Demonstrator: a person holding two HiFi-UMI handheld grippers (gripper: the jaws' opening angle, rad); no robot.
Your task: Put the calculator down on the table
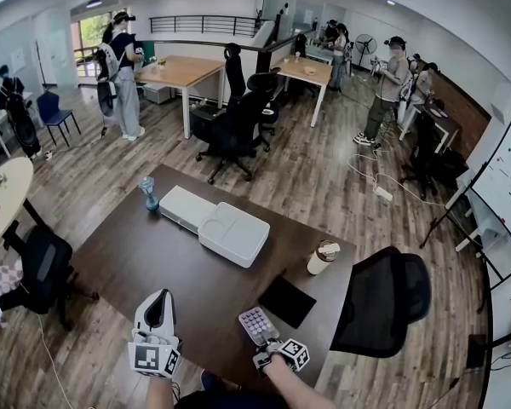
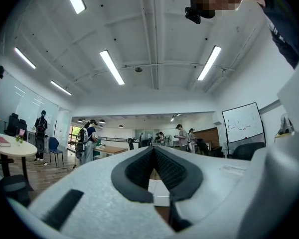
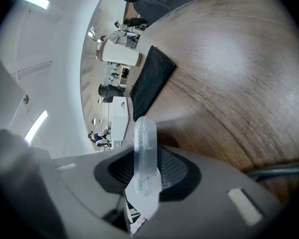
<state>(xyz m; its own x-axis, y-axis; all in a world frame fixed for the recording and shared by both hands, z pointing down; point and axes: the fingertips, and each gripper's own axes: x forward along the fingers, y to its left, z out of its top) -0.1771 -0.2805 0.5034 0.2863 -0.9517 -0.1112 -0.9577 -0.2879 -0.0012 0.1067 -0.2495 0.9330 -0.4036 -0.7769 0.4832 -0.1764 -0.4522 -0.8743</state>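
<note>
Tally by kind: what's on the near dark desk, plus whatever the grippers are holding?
white boxes: 2
blue bottle: 1
lidded cup: 1
black pad: 1
calculator, held in the right gripper: 1
Total: 6

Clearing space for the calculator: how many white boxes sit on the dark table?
2: a flat box near the bottle, a larger box beside it toward the cup. None seems hidden.
</note>
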